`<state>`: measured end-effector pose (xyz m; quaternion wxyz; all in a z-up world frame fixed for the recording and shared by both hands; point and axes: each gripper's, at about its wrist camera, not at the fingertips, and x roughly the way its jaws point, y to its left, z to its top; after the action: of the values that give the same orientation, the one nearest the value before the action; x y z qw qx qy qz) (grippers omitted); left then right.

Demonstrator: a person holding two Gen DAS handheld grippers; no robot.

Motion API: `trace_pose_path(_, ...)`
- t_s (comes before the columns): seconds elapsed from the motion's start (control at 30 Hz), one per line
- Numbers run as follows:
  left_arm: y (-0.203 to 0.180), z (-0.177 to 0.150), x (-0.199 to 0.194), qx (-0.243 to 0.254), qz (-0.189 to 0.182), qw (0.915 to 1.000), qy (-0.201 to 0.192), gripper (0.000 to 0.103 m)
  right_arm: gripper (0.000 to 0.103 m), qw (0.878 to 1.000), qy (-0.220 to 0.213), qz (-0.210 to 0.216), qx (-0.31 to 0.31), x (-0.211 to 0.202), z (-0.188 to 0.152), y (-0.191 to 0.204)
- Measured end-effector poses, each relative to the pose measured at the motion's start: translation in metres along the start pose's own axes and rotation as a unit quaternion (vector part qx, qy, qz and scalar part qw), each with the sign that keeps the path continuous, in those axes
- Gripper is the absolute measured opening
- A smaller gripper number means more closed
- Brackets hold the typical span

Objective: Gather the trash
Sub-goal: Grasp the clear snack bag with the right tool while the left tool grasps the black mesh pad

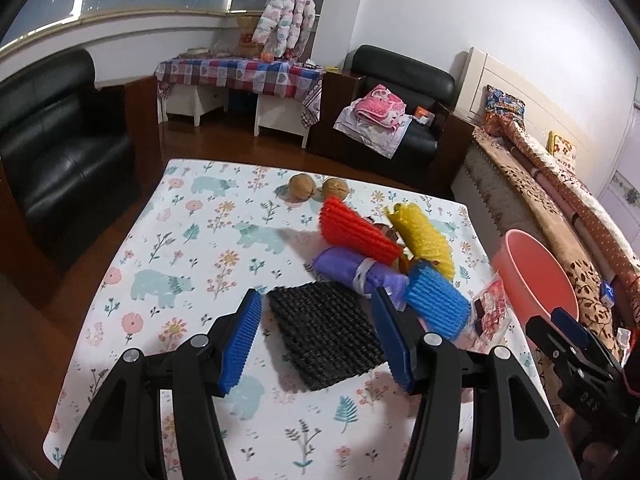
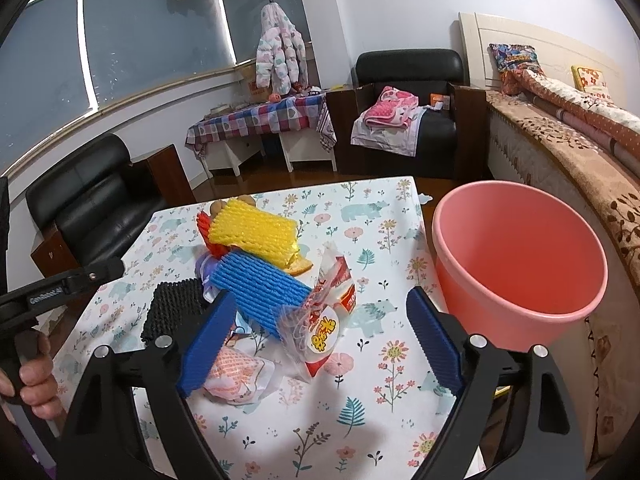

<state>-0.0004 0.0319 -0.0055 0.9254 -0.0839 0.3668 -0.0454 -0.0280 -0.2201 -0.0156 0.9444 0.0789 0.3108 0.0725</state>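
A pile of trash lies on the flowered tablecloth (image 1: 192, 248). It holds a black foam net (image 1: 326, 338), a blue foam net (image 1: 438, 304), a red foam net (image 1: 358, 230), a yellow foam net (image 1: 422, 238), a purple cloth roll (image 1: 356, 270) and a clear snack wrapper (image 2: 322, 330). My left gripper (image 1: 320, 346) is open, its jaws standing on either side of the black net. My right gripper (image 2: 320, 338) is open around the snack wrapper, above the table. A pink bucket (image 2: 520, 264) stands at the table's right edge.
Two walnuts (image 1: 318, 189) lie at the far side of the table. A crumpled pink wrapper (image 2: 236, 376) lies near my right gripper's left finger. Black armchairs (image 1: 60, 148) stand to the left and behind, and a bed (image 2: 580, 152) runs along the right.
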Motion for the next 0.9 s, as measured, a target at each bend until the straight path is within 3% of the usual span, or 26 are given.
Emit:
trace_pose_path(0.4,0.014,-0.027,0.026,0.013,-0.029,0.9969,0.072,0.056,0.075,0.999,0.037,0.019,-0.007,0.018,-0.008,0.007)
trace_pose_path(0.53,0.014,-0.029,0.042,0.009,-0.02,0.9954,0.093,0.055,0.073,0.999,0.043,0.022,-0.01,0.021,-0.009,0.008)
trace_pose_path(0.67,0.013,-0.03,0.054,0.008,-0.022,0.9935,0.112,0.038,0.07,0.998,0.049,0.024,-0.01,0.024,-0.009,0.008)
trace_pose_path(0.73,0.012,-0.032,0.06,0.013,-0.024,0.9921,0.123,0.022,0.069,0.998,0.052,0.024,-0.009,0.026,-0.01,0.008)
trace_pose_path(0.9,0.016,-0.03,0.057,0.009,-0.028,0.9931,0.114,0.012,0.059,0.998,0.061,0.027,-0.008,0.032,-0.01,0.008)
